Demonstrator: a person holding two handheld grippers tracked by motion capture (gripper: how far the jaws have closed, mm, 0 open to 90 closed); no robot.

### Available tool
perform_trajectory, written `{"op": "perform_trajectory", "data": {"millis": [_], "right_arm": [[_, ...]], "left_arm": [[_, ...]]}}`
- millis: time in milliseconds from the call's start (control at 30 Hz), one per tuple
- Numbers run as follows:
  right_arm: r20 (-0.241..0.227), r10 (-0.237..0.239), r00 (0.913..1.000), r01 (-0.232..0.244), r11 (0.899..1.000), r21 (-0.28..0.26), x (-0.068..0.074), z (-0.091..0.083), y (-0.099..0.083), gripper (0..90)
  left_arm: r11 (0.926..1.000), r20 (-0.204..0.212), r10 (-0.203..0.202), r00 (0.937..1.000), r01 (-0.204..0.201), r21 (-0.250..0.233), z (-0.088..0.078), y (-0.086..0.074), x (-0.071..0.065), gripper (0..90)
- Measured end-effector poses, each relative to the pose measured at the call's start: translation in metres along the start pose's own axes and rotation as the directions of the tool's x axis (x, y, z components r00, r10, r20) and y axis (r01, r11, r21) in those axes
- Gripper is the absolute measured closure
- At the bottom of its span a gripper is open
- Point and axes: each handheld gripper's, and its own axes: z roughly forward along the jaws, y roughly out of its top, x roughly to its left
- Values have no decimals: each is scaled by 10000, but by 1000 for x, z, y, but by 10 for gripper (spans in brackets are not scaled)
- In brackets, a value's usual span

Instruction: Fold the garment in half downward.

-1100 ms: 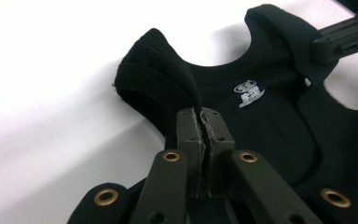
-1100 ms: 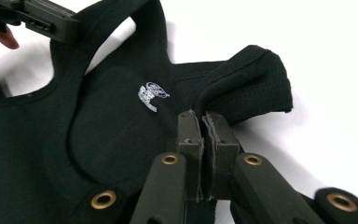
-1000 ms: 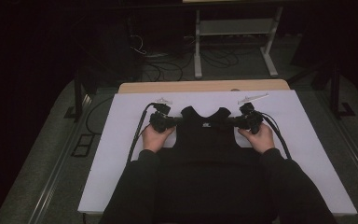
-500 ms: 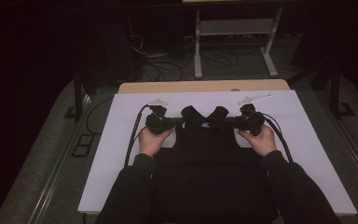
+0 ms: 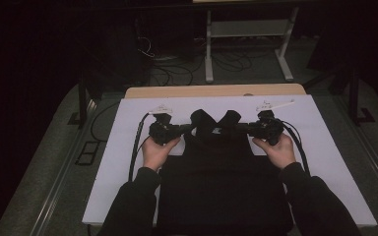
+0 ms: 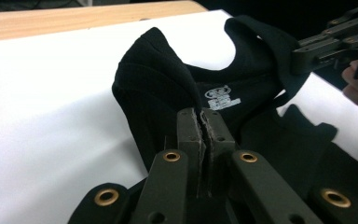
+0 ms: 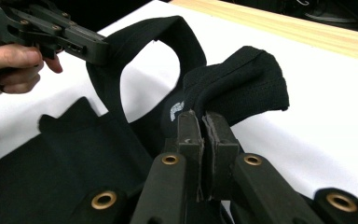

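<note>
Black fabric of a sleeveless top [image 5: 221,182] is lying on the white worktop [image 5: 118,147], its body spreading toward the near edge between the person's forearms and its two shoulder straps rising at the far end. The left gripper [image 5: 181,130] is pinching the left strap with its jaws pressed together on the cloth, and the right gripper [image 5: 244,129] is clamping the right strap the same way. Compared with a second ago, both hands are sitting slightly higher and nearer the person, and the straps are bunching up off the sheet, so the garment's far end is probably being lifted for a fold toward the near side. The left gripper view is showing a white printed label [image 6: 222,96] inside the neckline and the folded strap humped just beyond the closed jaws, with the other gripper at the far right. The right gripper view is showing the opposite strap arching as an open loop [image 7: 144,60] from the left gripper, detail that is lost in the dark high view.
</note>
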Motion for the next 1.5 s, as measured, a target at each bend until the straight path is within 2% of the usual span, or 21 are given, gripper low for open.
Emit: {"op": "perform_trajectory", "data": {"millis": [167,633,867,1033,1267,1500], "right_arm": [[-172,41,9998,-43,9999,-140,7,-7,-1,848],[-419,-4,9991,-11,9994,-355,25,-25,-11,848],[-577,-31,9983,9,9993,-387,36,-31,-16,847],[-718,-44,9974,22,9995,-301,43,-32,-21,848],[-934,-125,9955,107,9997,-204,53,-35,-27,847],[-1103,-215,9937,213,9998,-29,62,-40,-35,847]], "left_arm": [[9998,162,-90,9998,92,-156,-9,-6,-4,863],[9990,786,88,9969,-52,-453,-29,-24,-22,862],[9976,1351,-101,9908,192,-666,-38,-27,-28,862],[9960,1565,-138,9876,275,-854,-48,-31,-33,861],[9968,1747,-106,9846,242,-761,-57,-39,-38,861],[9985,1973,51,9803,57,-544,-63,-47,-51,861]]}}
